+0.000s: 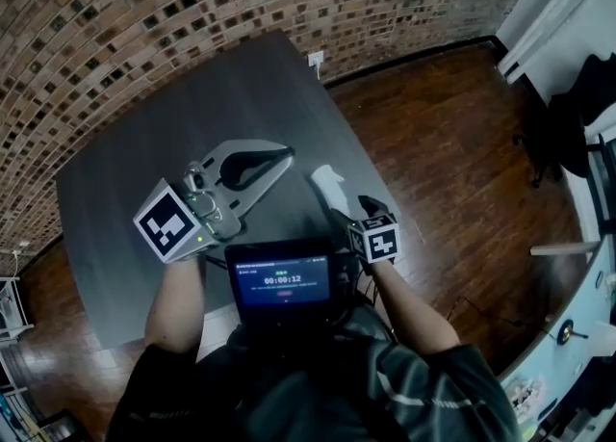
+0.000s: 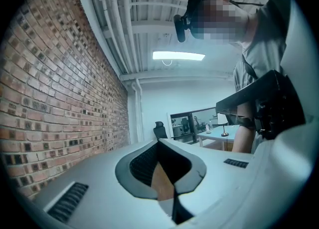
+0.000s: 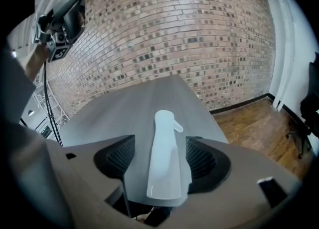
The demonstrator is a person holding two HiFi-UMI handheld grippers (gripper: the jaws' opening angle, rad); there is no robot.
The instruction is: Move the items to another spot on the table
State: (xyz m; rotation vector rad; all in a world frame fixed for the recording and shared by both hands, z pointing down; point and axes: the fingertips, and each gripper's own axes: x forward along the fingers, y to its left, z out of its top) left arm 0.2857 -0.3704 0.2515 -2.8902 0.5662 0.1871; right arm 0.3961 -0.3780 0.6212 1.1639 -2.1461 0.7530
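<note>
Now the right claw (image 3: 162,138) stands open around the white bottle (image 3: 164,165) on the worktop (image 1: 144,161), either grasping or letting go; left claw (image 1: 284,155) closed, empty.

Head view looks down; all views share the brick wall (image 1: 192,7).

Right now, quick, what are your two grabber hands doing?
Left gripper: closed, tips together, holding nothing.
Right gripper: open; the white bottle is between its jaws, but they are not squeezing it.
</note>
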